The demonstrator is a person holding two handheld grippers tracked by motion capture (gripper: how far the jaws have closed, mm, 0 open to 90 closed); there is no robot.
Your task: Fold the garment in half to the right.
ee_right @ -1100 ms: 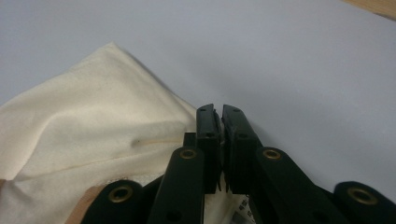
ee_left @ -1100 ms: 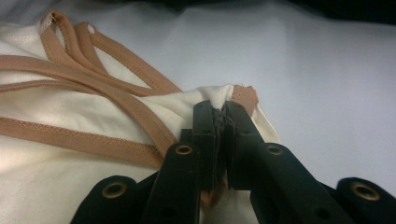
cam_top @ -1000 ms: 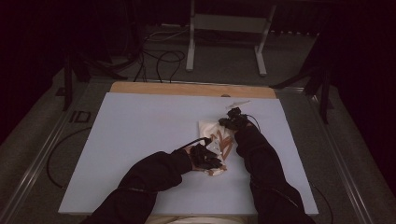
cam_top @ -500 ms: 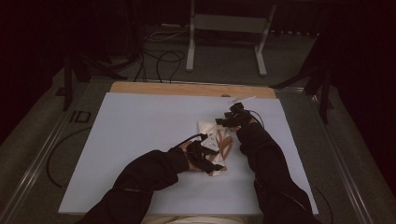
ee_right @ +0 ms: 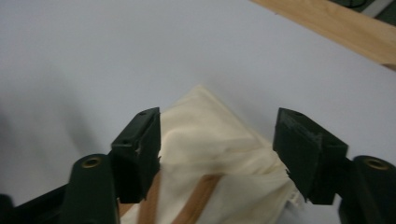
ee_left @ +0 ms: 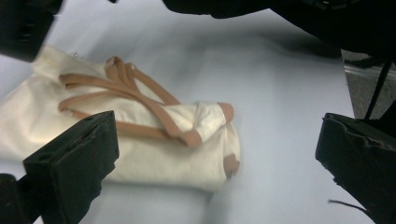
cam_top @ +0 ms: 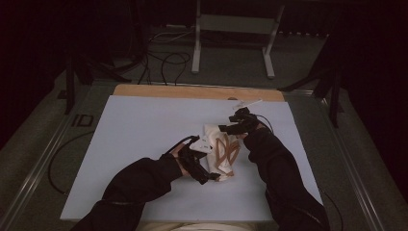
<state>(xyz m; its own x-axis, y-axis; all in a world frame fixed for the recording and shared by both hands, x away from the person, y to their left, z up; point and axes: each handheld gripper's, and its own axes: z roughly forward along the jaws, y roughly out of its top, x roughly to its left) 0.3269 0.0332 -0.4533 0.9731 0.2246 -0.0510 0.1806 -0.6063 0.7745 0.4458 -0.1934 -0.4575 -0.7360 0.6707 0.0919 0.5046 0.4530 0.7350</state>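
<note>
— Nearest the person, what lies on the pale blue table sheet point(cam_top: 144, 125)?
— A soft, folded cream canvas bag with tan straps point(cam_top: 223, 153), seemingly creased. Left gripper point(cam_top: 204, 163) and right gripper point(cam_top: 230, 126): jaws just opened, empty.

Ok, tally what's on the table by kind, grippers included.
Cream cloth bag with tan straps: 1
Small white item near the far edge, too small to identify: 1
Grippers: 2, left gripper, right gripper, both open
Total: 4
</note>
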